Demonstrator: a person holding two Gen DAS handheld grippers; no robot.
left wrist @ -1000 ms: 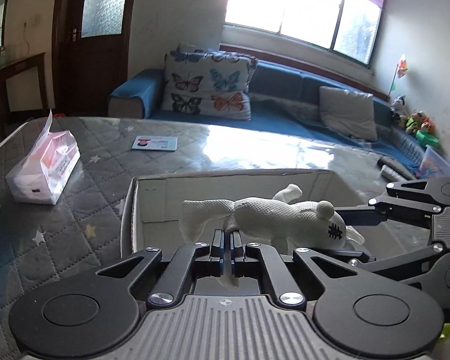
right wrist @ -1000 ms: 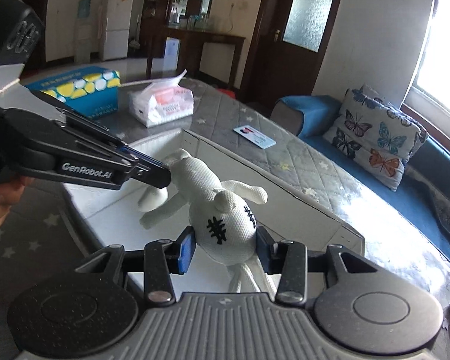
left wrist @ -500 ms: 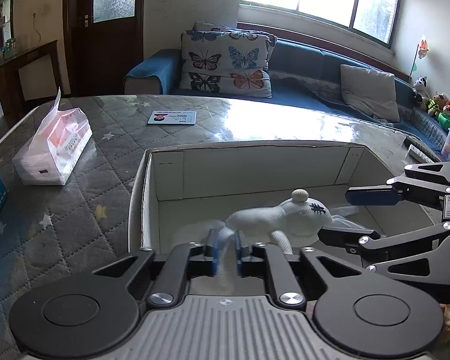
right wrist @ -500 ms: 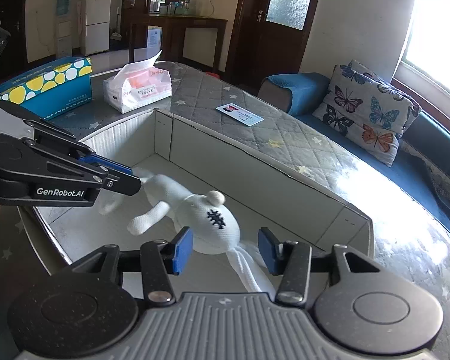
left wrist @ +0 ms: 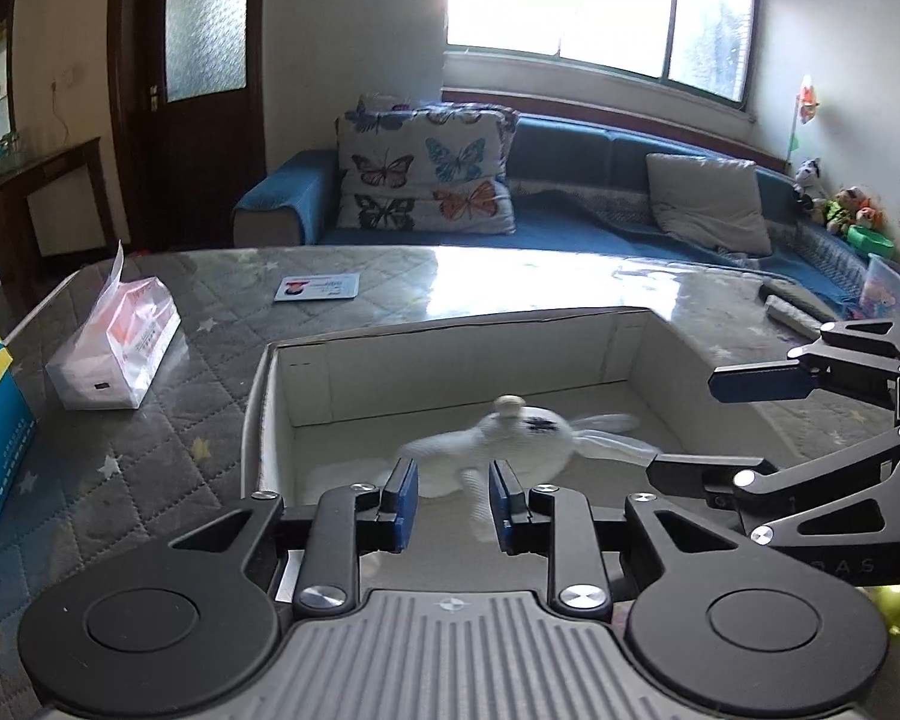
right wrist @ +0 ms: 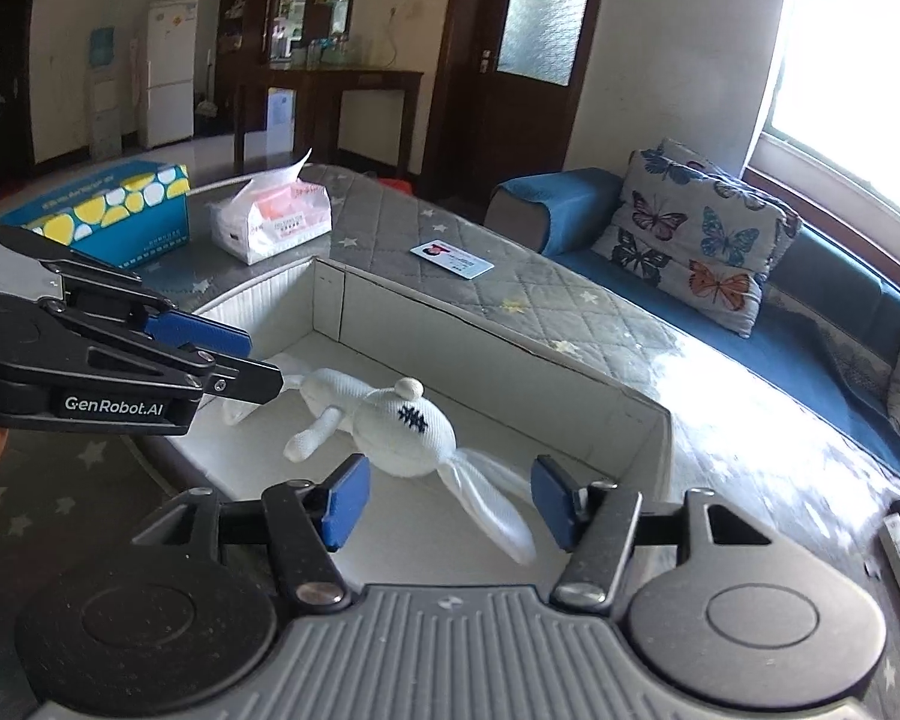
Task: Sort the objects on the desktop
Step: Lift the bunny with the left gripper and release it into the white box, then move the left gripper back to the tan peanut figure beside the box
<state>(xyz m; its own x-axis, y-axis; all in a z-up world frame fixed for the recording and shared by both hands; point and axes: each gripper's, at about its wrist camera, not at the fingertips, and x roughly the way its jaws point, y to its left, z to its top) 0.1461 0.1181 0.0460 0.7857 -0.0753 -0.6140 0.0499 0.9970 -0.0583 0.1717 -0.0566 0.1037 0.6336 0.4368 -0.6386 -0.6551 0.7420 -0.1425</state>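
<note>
Both grippers spread | rabbit (right wrist: pixel 390 429) flat in box (right wrist: pixel 510 360) | ears toward right gripper (right wrist: pixel 447 501)

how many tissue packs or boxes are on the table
2. A soft white-and-pink tissue pack lies on the table beyond the cardboard box's far-left corner. A blue tissue box with yellow and white spots stands just left of it. Others could sit out of view.

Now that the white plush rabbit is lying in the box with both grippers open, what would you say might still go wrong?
1. The rabbit's long ears lie between the right gripper's open fingers; pulling back low might snag them.
2. A limb lies between the left gripper's fingers, so it may drag the toy.
3. The grippers sit close together over the box; they may bump when withdrawing.
</note>
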